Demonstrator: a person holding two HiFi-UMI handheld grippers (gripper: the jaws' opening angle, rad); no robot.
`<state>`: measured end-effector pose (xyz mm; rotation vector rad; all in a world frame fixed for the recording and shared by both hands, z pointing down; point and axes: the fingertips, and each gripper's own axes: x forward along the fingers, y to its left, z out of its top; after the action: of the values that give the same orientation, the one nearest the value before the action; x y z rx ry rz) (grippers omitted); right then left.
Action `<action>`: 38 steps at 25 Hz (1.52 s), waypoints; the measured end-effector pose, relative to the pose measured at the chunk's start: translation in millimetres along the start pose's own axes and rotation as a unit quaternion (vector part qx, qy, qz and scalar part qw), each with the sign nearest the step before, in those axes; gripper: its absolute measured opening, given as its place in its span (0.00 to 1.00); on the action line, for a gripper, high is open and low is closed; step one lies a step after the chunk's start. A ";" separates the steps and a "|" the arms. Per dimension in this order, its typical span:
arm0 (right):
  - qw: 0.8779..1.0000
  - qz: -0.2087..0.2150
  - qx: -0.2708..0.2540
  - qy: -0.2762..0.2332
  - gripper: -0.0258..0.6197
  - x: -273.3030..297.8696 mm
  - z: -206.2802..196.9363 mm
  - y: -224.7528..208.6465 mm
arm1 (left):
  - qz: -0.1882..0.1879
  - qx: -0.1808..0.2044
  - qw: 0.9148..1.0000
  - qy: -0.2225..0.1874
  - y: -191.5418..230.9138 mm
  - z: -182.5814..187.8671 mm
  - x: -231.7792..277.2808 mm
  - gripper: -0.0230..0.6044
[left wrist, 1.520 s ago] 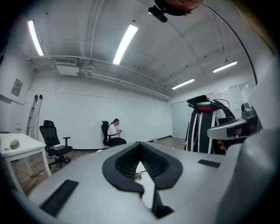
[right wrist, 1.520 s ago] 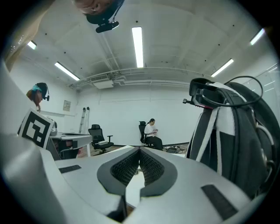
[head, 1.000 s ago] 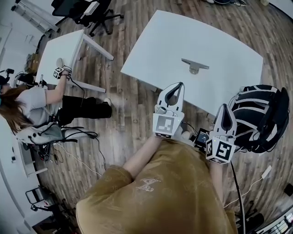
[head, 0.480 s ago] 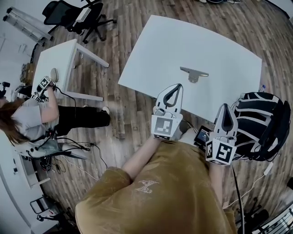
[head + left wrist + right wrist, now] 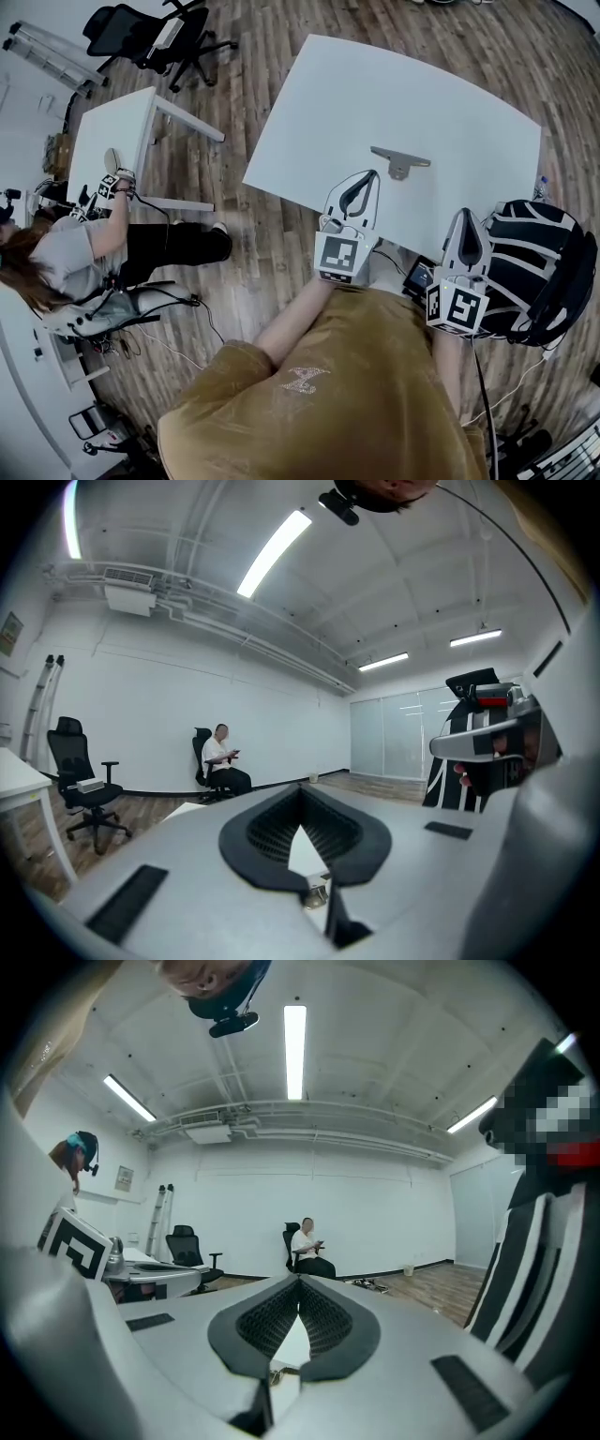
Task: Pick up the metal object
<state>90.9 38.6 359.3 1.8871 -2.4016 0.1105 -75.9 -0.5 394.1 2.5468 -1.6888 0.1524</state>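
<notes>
The metal object [image 5: 400, 161] is a flat grey T-shaped bracket lying on the white table [image 5: 328, 103], towards its near side. My left gripper [image 5: 370, 174] is held over the table's near edge, just short of the bracket and to its left. Its jaws are closed tip to tip with nothing in them. My right gripper [image 5: 466, 215] hangs off the table's near right corner, also shut and empty. In the left gripper view the gripper [image 5: 300, 790] points level across the room, and so does the one in the right gripper view [image 5: 299, 1281]. The bracket is not visible in either.
A black and white striped bag [image 5: 544, 258] sits right of my right gripper. At the far left another person [image 5: 66, 239] works with grippers at a second white table [image 5: 108, 131]. A black office chair [image 5: 141, 23] stands behind it. A seated person [image 5: 307, 1245] is by the far wall.
My two grippers have hardly shifted and stay shut. The person at the left has moved their arm over the small table. The bracket lies where it was.
</notes>
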 end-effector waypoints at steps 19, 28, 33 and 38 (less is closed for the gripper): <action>0.998 0.032 0.040 0.032 0.05 83.0 -15.6 -28.5 | -0.003 -0.099 0.989 0.114 -0.3 -66.6 81.8 0.04; 0.996 0.010 0.040 0.079 0.05 103.2 -53.3 -31.8 | -0.024 -0.173 0.972 0.156 7.7 -102.3 98.8 0.04; 0.992 0.007 0.058 0.109 0.05 111.5 -78.7 -30.1 | -0.026 -0.197 0.958 0.206 5.5 -137.4 100.1 0.05; 0.989 0.010 0.066 0.131 0.05 111.9 -92.0 -24.9 | -0.018 -0.234 0.942 0.241 4.0 -164.0 98.3 0.05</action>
<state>90.9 -65.2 463.4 1.7701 -2.2856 0.4962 -47.8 -71.7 569.4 1.9824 -1.3002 0.3034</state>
